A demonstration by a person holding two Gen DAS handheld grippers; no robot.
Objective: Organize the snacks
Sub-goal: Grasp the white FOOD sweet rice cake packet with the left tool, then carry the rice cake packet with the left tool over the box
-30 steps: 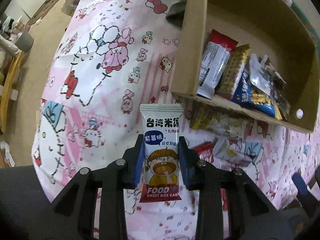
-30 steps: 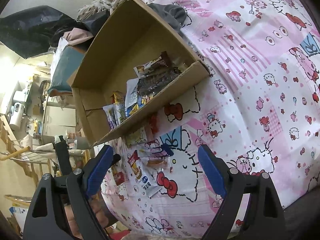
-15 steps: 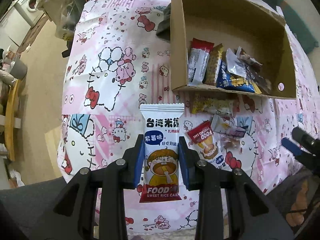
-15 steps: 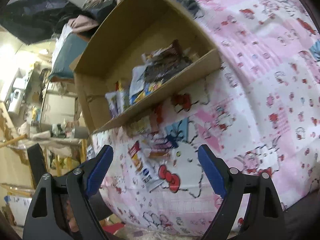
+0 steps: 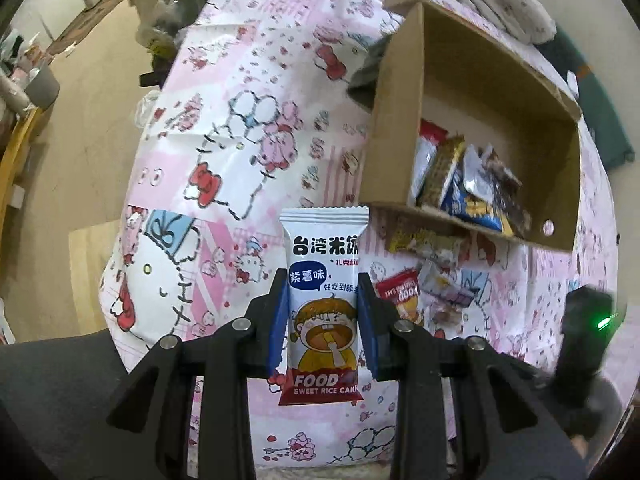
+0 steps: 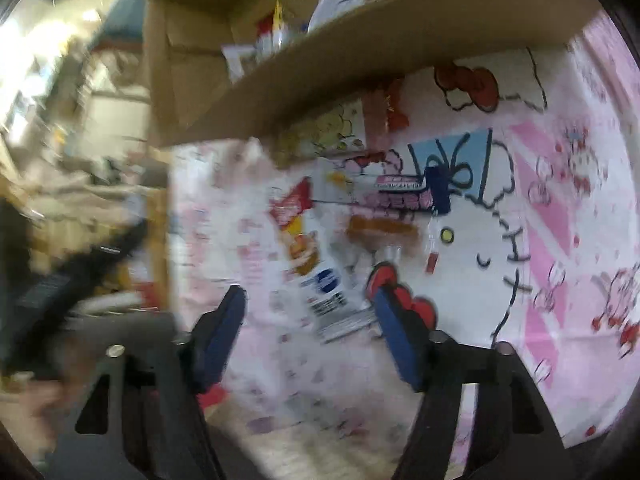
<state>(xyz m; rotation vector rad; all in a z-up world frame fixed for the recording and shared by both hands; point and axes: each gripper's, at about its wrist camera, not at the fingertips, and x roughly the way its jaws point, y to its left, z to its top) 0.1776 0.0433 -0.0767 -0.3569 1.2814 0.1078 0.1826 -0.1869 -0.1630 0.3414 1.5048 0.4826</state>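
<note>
Upright, rice cake packet pinched in left claw

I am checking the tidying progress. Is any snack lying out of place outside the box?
Yes. Several packets lie loose on the patterned cloth just outside the cardboard box, among them a yellow packet against its wall and a red-topped packet. The left claw holds a rice cake packet.
</note>
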